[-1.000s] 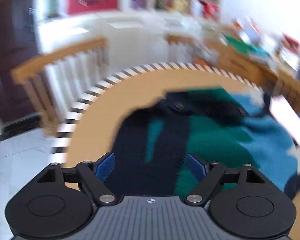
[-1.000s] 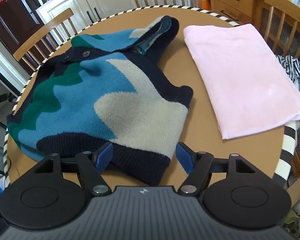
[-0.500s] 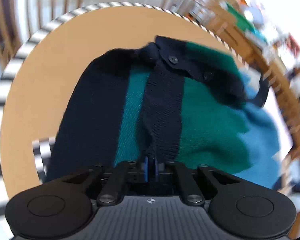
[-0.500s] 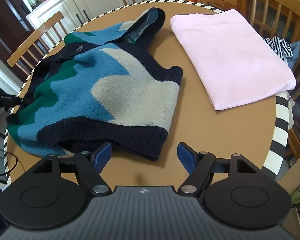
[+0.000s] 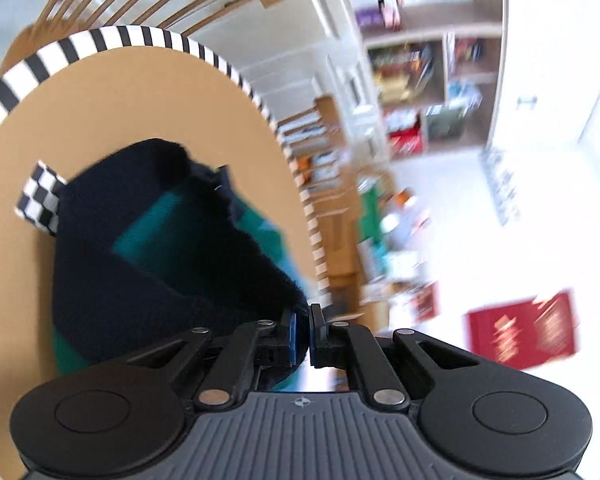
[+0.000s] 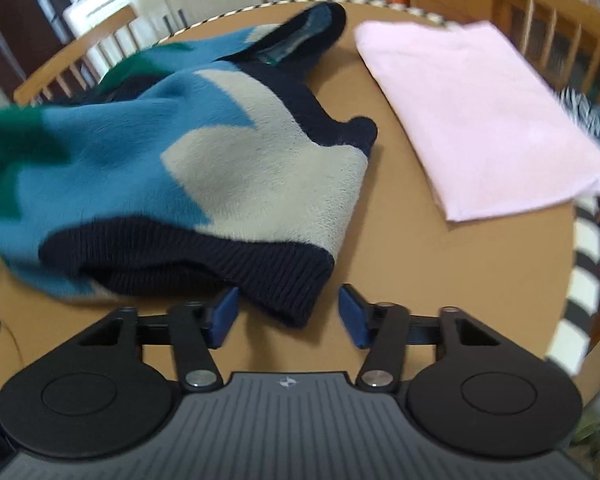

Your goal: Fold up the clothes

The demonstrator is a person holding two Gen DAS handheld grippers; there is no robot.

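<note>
Our left gripper (image 5: 303, 334) fingers pinch the sweater (image 6: 203, 152), lifting its edge off the counter (image 6: 440, 264). Our right gripper (image 6: 287, 312) fingers are spread by the hem. It looks soft and floppy; grab the thick hem.

Table: a round top (image 6: 440, 280) with a plain tan surface is seen, ringed by a black-and-white striped edge (image 5: 139, 36).
Sweater: a knitted sweater (image 6: 219, 152) in navy, blue, teal and cream is laid on the left half of the table; its ribbed navy hem is turned toward the near edge, and its far-left part is seen lifted off the surface.
Pink cloth: a folded pink cloth (image 6: 480, 112) is laid flat on the right half, just beside the sweater but apart from it, with bare table between them.
Checkered marker: a small black-and-white checkered patch (image 5: 39, 200) is seen on the tabletop, partly covered by the sweater.
</note>
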